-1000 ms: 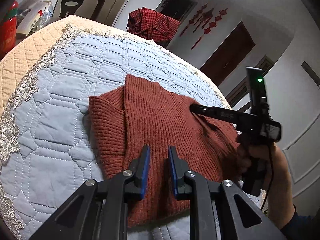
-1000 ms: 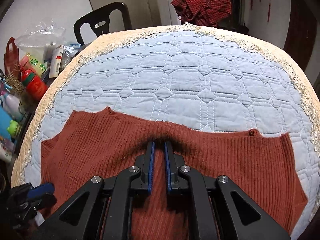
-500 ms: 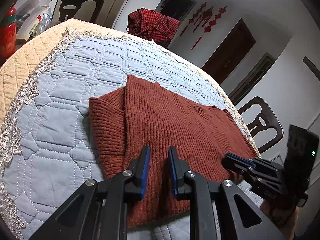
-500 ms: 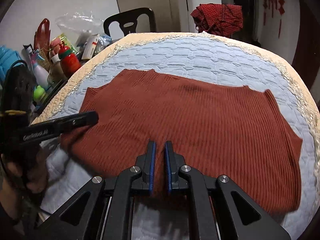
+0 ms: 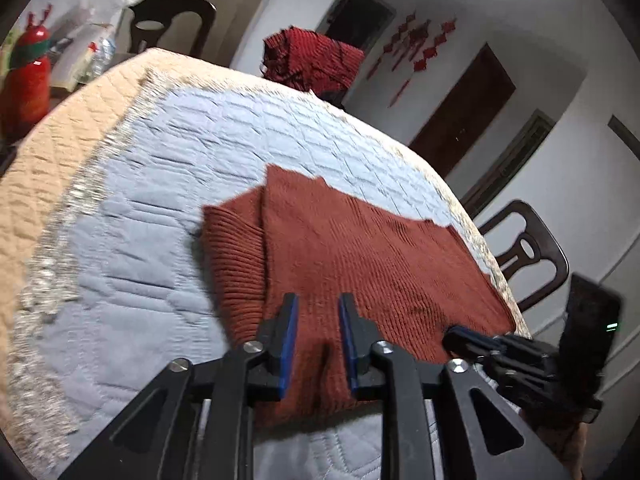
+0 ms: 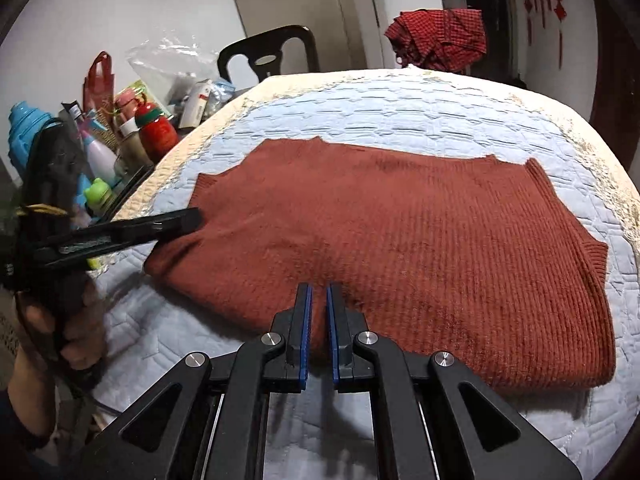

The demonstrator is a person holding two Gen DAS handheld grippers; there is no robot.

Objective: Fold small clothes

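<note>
A rust-red knit sweater (image 5: 360, 256) lies flat on the blue quilted table cover (image 5: 160, 160), one sleeve folded in at its left side. My left gripper (image 5: 318, 308) hovers over the sweater's near left part. Its jaws are opening, and the knit lies below them, not pinched. From the right wrist view the sweater (image 6: 420, 240) spreads wide, and the left gripper (image 6: 192, 216) points at its left edge, held by a hand (image 6: 76, 320). My right gripper (image 6: 317, 296) is shut over the near hem with nothing seen between its pads. It also shows beside the sweater's right corner (image 5: 452, 336).
A red plaid cloth (image 6: 440, 40) is heaped at the table's far edge. Bottles, bags and a red container (image 6: 156, 132) crowd a surface to the left. Dark chairs (image 5: 528, 252) stand at the right and behind (image 6: 268, 56). The beige border (image 6: 600, 184) rims the round table.
The right gripper drew back from the sweater's middle to its near edge, so the whole sweater shows. The left gripper stayed in place and its jaws widened a little.
</note>
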